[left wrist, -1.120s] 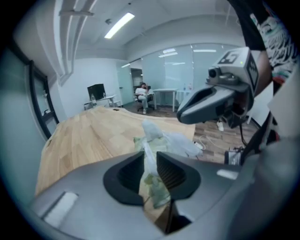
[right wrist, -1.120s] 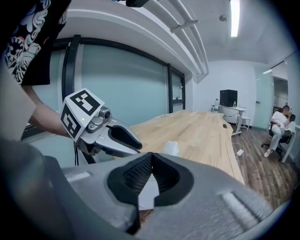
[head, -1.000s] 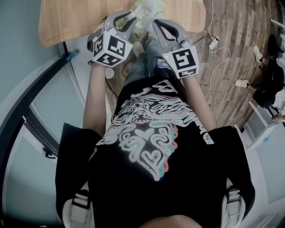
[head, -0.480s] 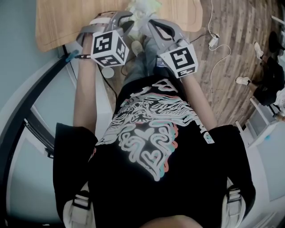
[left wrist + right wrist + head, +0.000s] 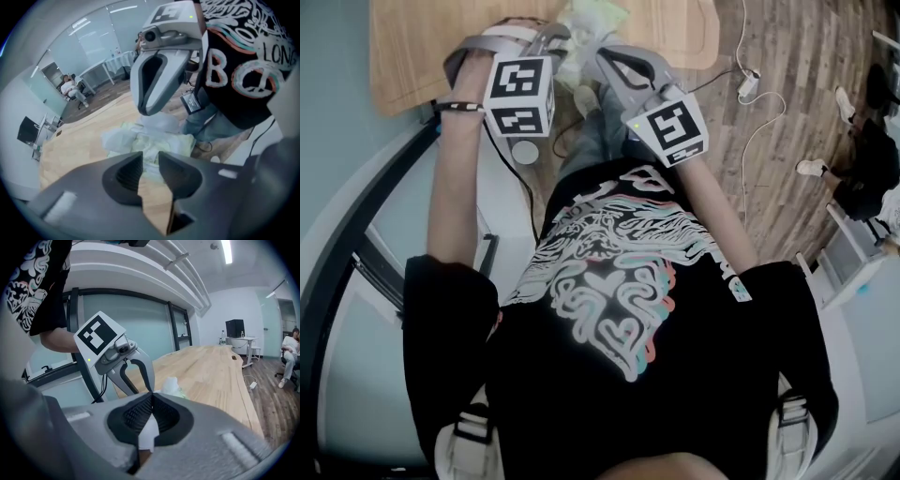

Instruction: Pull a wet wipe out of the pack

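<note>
Already the pull is begun: the right tongs are clamped shut on a white wet wipe, a fold of which shows between the pads. Whether that sheet has come free of the pack cannot be told; in the left gripper view a white bunch stands up from the pale green, crumpled pack right at the right tongs' tips, so I judge it part drawn and the final lift left to do. The left tongs stand slightly apart with nothing between them, just short of the pack and not pinning it, so it may lift with the sheet. The pack lies near the tabletop's near edge, close to the person's body. The wood beyond is bare and nothing hangs overhead, so up and away looks open; the two tongs sit close together.
</note>
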Available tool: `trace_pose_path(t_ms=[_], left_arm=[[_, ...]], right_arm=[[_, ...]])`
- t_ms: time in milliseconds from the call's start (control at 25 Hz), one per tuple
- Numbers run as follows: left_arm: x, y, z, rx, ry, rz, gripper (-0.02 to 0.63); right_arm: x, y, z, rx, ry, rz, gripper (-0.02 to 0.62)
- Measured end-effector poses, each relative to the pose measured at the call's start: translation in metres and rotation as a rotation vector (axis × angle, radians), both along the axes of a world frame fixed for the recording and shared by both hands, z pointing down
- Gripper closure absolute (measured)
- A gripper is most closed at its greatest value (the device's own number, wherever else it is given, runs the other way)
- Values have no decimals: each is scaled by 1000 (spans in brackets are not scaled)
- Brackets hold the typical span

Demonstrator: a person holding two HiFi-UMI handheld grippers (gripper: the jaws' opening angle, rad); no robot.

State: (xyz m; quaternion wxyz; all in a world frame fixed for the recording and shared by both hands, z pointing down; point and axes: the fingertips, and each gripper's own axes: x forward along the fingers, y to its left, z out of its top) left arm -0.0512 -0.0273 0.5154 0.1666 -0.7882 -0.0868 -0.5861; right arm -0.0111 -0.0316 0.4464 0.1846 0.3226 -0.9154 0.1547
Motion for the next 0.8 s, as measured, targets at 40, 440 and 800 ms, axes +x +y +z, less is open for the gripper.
trace_pose_path(t_ms=[40,440,800], left_arm=[[0,-1,1,9,-18,23,529],[6,3,6,-40,-109,140,529],[5,3,7,-95,-117,115,532]], right_arm=[[1,-1,-1,-1,2,-5,595],[7,-10,-3,-18,-40,-13,595],[6,-16,-1,-18,-35,-31,595]])
